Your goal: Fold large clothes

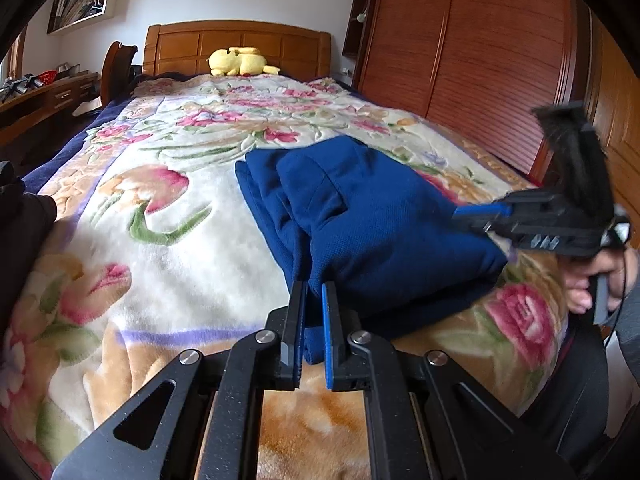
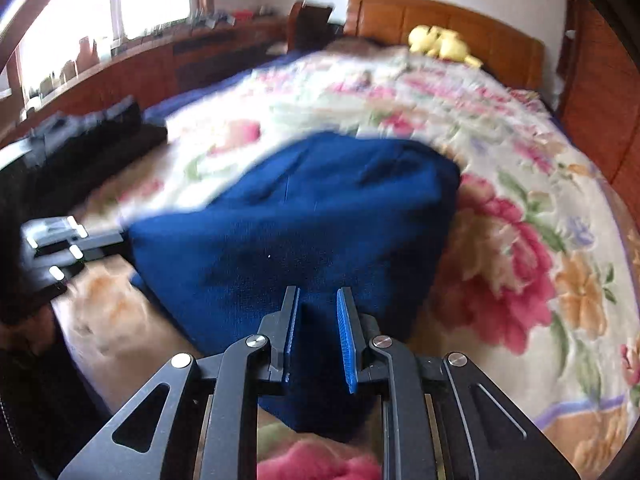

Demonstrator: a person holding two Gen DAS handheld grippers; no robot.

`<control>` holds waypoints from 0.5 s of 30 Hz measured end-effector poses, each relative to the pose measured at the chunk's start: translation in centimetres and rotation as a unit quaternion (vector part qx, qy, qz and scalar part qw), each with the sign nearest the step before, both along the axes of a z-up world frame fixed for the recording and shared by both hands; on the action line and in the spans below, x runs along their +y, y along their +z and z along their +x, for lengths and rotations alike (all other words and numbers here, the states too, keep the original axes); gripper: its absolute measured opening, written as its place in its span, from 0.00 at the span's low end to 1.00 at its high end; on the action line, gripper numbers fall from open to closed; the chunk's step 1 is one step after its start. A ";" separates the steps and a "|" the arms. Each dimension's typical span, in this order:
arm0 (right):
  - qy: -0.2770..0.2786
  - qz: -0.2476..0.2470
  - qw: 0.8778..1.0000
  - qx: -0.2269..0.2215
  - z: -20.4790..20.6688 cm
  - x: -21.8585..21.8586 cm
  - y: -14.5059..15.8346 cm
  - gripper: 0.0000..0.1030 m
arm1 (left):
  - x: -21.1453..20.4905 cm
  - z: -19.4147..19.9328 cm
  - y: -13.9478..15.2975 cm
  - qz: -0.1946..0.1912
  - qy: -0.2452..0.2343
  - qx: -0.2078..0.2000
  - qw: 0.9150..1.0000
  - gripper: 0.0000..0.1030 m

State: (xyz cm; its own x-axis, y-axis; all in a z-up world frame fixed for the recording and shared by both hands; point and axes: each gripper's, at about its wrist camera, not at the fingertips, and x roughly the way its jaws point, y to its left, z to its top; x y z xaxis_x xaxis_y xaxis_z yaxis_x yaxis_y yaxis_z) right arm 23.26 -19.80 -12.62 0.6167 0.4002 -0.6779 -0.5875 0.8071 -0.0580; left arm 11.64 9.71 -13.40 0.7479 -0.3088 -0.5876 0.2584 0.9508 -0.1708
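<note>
A dark blue garment [image 1: 372, 224] lies folded into a thick bundle on the floral blanket [image 1: 168, 216] of a bed. My left gripper [image 1: 314, 292] is shut on the bundle's near left corner. My right gripper [image 2: 318, 300] is shut on the garment [image 2: 296, 216] at its near edge, with cloth between the blue pads. The right gripper also shows at the right of the left wrist view [image 1: 460, 216], its fingers in the bundle's right side. The left gripper body shows at the left of the right wrist view [image 2: 68, 244]. The right wrist view is blurred.
A yellow plush toy [image 1: 240, 62] lies by the wooden headboard [image 1: 240, 46]. A tall wooden wardrobe [image 1: 472, 52] stands along the bed's right side. A low wooden cabinet [image 2: 140, 68] with small items runs under the window on the left. A dark chair [image 1: 116, 68] stands by the headboard.
</note>
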 end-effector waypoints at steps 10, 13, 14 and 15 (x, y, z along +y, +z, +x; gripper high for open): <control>0.012 -0.005 1.000 -0.003 -0.3 -0.2 -1.3 0.18 | 0.0 -0.9 0.7 0.008 0.018 -0.004 1.000 0.13; 0.011 0.008 1.000 0.007 0.3 -0.4 -1.0 0.18 | 0.4 -1.3 0.8 0.007 0.025 -0.007 1.000 0.18; 0.011 0.008 1.000 0.007 0.6 -0.3 -0.9 0.18 | 0.6 -1.5 0.8 0.004 0.025 -0.007 1.000 0.20; 0.010 0.005 1.000 0.007 0.8 -0.1 -0.8 0.18 | 0.9 -1.6 0.8 0.001 0.025 -0.009 1.000 0.25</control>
State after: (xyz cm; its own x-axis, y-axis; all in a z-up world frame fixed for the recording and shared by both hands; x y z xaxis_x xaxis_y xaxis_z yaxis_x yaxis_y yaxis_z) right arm 24.10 -19.86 -13.45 0.5990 0.4192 -0.6822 -0.6047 0.7953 -0.0423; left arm 10.05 10.56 -12.57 0.7726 -0.2690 -0.5750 0.2127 0.9631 -0.1647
